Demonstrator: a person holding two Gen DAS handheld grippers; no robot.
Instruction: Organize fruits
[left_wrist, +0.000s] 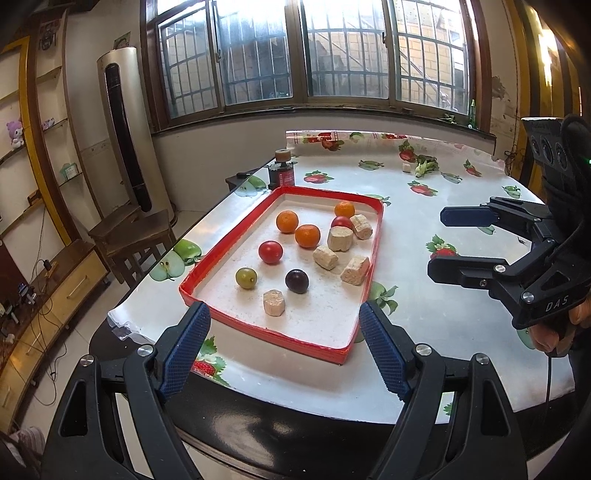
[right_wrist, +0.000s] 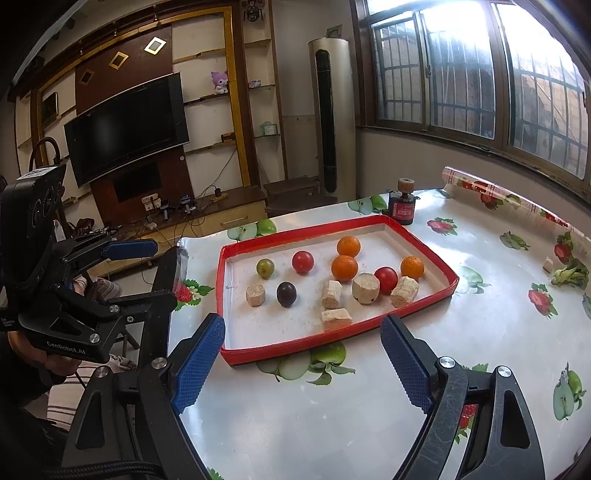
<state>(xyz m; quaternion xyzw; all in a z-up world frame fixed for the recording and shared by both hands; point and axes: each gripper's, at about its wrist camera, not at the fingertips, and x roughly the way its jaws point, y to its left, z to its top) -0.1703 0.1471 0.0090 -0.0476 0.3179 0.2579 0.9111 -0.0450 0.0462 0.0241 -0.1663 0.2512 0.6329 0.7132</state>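
Table (right_wrist: 424, 369) bare around red-rimmed tray (left_wrist: 229, 243); left gripper (left_wrist: 284, 332), right gripper (right_wrist: 303, 343) jaws spread, empty, seemingly short of near rim.

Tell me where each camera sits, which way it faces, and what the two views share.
Left wrist: on the left gripper, looking over its open fingers at the red tray and windows; the right gripper shows at right, open.
Right wrist: on the right gripper, facing the tray and television; the left gripper shows at left.
Shared: tray, fruits, dark jar, tower air conditioner.
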